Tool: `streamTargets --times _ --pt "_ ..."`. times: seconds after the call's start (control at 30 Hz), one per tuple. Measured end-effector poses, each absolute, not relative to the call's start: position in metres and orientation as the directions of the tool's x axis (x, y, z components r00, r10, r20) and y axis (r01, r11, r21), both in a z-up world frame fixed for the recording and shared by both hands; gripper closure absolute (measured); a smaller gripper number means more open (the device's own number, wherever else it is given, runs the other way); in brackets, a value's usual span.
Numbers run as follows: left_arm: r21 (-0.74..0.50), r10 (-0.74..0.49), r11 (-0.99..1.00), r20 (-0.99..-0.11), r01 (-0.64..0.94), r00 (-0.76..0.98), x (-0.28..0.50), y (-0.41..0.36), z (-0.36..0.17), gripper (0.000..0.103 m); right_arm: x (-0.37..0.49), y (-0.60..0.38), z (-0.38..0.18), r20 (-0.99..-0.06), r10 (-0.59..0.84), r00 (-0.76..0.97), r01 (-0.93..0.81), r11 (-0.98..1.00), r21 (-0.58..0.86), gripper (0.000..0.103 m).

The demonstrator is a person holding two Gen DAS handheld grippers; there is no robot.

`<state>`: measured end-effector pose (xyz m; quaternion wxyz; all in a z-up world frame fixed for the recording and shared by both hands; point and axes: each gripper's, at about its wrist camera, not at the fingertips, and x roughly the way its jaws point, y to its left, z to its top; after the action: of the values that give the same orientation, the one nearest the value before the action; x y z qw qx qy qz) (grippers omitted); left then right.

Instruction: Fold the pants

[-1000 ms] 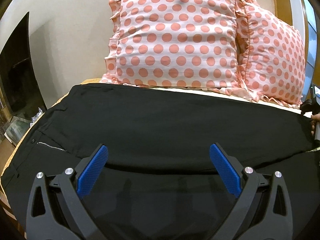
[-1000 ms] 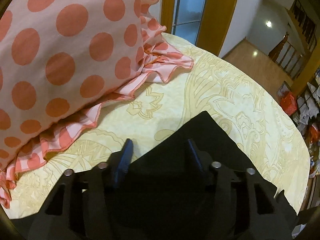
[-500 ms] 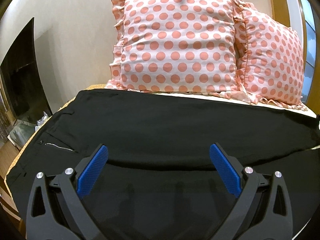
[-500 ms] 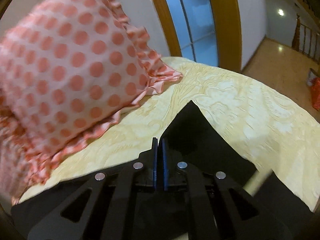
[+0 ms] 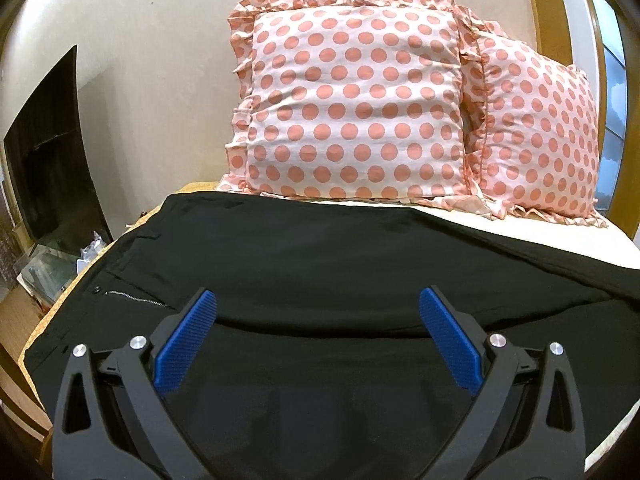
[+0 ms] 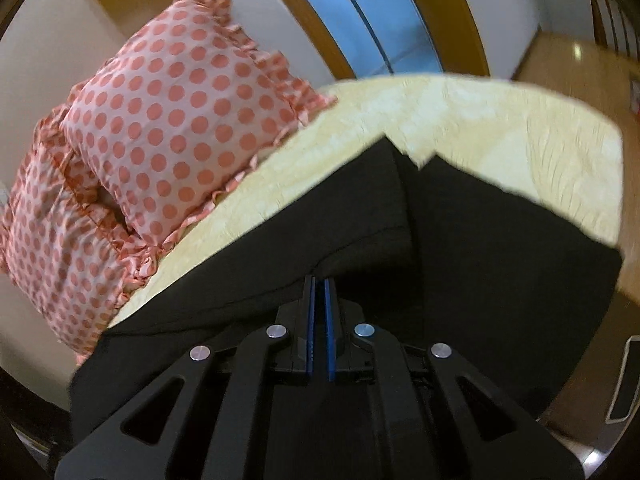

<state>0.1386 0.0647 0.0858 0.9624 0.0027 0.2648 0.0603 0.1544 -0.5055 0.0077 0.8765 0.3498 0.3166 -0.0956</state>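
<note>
Fingers on my left gripper stand wide apart over the black pants, gripping nothing. I see the pants spread along the bed, waistband and zip toward its left edge, their near part cut off by the gripper. On my right gripper they're pressed together on a pants fold, though blur hides the exact bite. Two dotted pillows line the bed's far edge.

Two polka-dot pillows – one pair of black pants – two grippers.
</note>
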Motion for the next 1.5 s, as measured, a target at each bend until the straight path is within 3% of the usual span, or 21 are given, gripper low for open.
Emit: streamTargets --times 0.13,0.2,0.27,0.3,0.4,0.5,0.63,0.77,0.97,1.17,1.37,1.5 --pt "0.036 0.116 0.993 -0.513 -0.113 0.851 0.137 0.064 0.087 0.002 0.159 -0.519 -0.004 -0.618 0.134 0.775 0.407 0.642 0.649 0.090" --pt "0.041 0.120 0.993 -0.510 -0.115 0.852 0.136 0.064 0.087 0.002 0.160 -0.521 -0.007 -0.614 0.155 0.774 0.410 0.615 0.673 0.079" --pt "0.043 0.121 0.992 -0.513 -0.116 0.850 0.136 0.064 0.086 0.002 0.161 -0.524 -0.012 -0.607 0.179 0.774 0.413 0.584 0.699 0.051" --pt "0.044 0.122 0.992 -0.514 -0.115 0.849 0.136 0.065 0.086 0.002 0.160 -0.525 -0.015 -0.601 0.189 0.777 0.415 0.564 0.714 0.051" --pt "0.045 0.122 0.992 -0.518 -0.115 0.847 0.136 0.066 0.086 0.002 0.157 -0.528 -0.019 -0.579 0.200 0.791 0.409 0.531 0.743 0.052" --pt "0.037 0.111 0.994 -0.525 -0.108 0.844 0.138 0.067 0.085 0.002 0.162 -0.532 -0.020 -0.577 0.183 0.796 0.419 0.522 0.743 0.061" --pt "0.027 0.121 0.992 -0.521 -0.125 0.845 0.138 0.071 0.084 0.002 0.171 -0.533 -0.022 -0.584 0.150 0.798 0.428 0.541 0.724 0.098" --pt "0.026 0.158 0.986 -0.493 -0.168 0.855 0.135 0.080 0.086 0.002 0.160 -0.534 -0.016 -0.515 0.131 0.847 0.367 0.557 0.745 0.100" --pt "-0.021 0.088 0.993 -0.557 -0.120 0.826 0.145 0.094 0.091 0.002 0.114 -0.546 0.014 -0.421 0.021 0.907 0.337 0.564 0.754 0.100" --pt "-0.023 0.110 0.988 -0.576 -0.150 0.810 0.169 0.125 0.104 0.002 0.097 -0.552 0.001 -0.459 0.033 0.888 0.365 0.558 0.745 0.100" --pt "-0.112 0.156 0.957 -0.574 -0.266 0.804 0.224 0.178 0.118 0.002 0.102 -0.555 -0.021 -0.500 0.053 0.864 0.395 0.544 0.740 0.100" --pt "-0.045 0.220 0.947 -0.633 -0.319 0.742 0.287 0.200 0.117 0.002 0.101 -0.556 -0.026 -0.512 0.053 0.857 0.406 0.542 0.735 0.100"
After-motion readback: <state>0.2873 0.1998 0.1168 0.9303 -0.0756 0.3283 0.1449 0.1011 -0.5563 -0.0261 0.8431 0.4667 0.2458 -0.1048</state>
